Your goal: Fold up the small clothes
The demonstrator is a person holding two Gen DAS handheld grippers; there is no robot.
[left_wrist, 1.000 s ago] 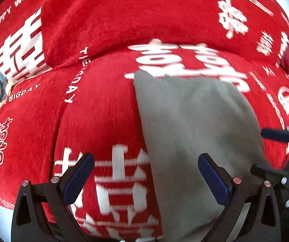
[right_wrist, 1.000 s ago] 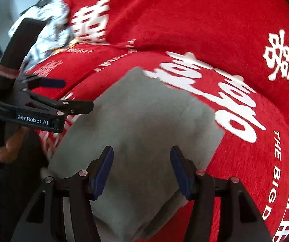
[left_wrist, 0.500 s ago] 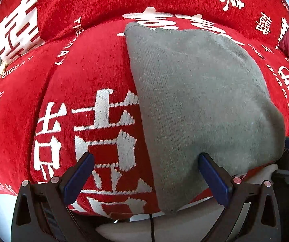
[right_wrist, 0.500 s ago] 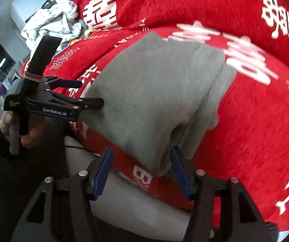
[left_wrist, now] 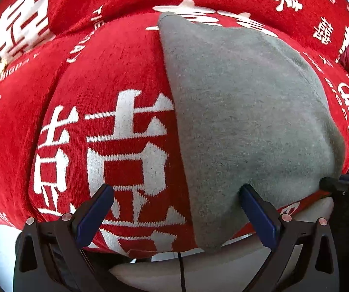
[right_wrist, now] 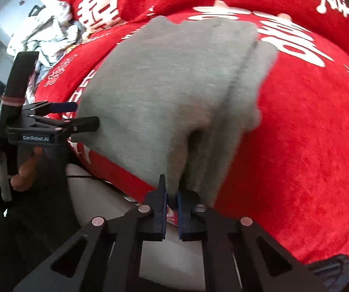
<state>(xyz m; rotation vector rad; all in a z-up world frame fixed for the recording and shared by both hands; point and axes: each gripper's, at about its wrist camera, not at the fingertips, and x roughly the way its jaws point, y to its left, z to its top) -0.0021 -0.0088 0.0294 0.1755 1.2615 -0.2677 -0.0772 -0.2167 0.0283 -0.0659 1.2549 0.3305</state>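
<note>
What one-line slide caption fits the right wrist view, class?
Right gripper shut on the near edge of a folded grey garment on a red sofa cover; left gripper open beside it.

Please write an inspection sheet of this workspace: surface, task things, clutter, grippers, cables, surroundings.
Surface: red sofa cover with white characters, over the seat and the back.
Job's things: grey garment, folded, lying on the seat, its near edge hanging over the front.
Clutter: crumpled pale clothes at the far left of the sofa.
Grippers: left gripper open, its right finger at the garment's near edge; right gripper shut on the garment's near corner.
Cables: thin black cable below the seat front.
Surroundings: pale wall, dark opening at left.
</note>
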